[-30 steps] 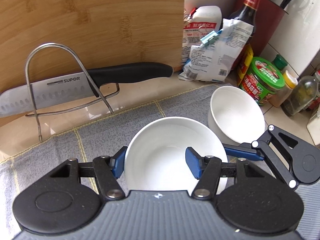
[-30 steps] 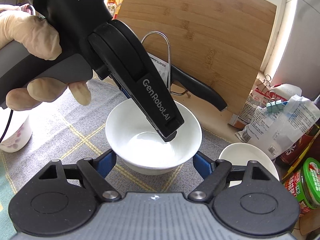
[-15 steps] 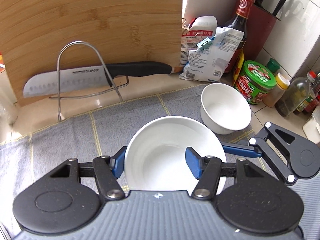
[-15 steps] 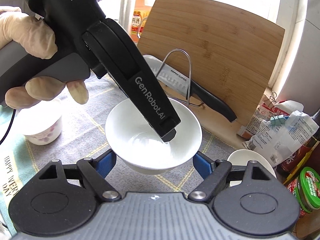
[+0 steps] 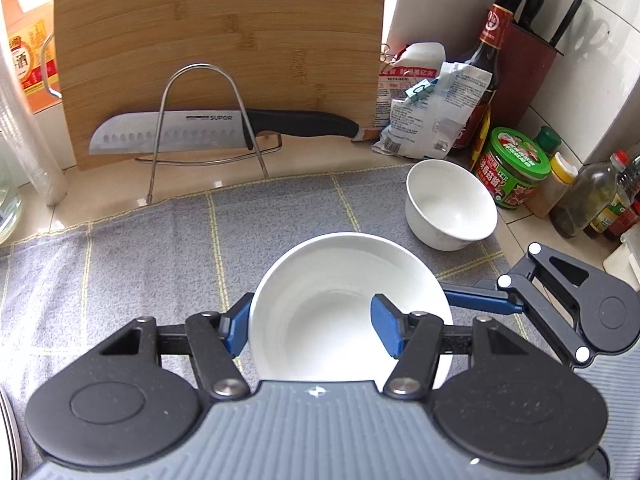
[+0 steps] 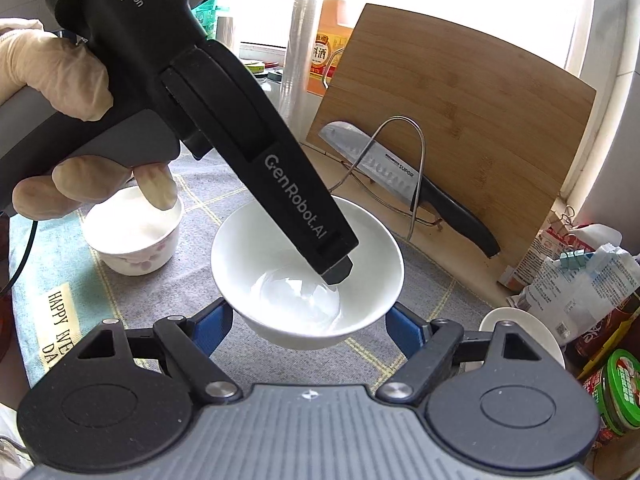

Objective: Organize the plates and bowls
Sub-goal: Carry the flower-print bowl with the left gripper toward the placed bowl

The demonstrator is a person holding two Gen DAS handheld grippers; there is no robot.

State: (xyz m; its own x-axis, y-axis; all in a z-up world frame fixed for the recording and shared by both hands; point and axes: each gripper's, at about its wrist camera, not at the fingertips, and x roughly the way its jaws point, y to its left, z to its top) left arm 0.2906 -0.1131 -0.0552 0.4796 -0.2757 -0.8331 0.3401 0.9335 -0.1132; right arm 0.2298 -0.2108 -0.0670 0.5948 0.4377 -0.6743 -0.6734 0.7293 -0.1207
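Left wrist view: the left gripper is clenched on the rim of a smooth white bowl, one blue pad inside the wall, one outside. The bowl is seen above a grey checked cloth. A second white bowl stands well apart on the cloth's far right corner, close by a green-lidded jar. Behind, a steel knife is lodged in a wire rack against a bamboo board.

Right wrist view: the right gripper is seen with its blue pads spread beside and below the held bowl; whether they press on it cannot be told. The bowl's interior is partly blocked by the left gripper's black finger, gripped by a gloved hand. A small flower-printed cup stands at left on the cloth.
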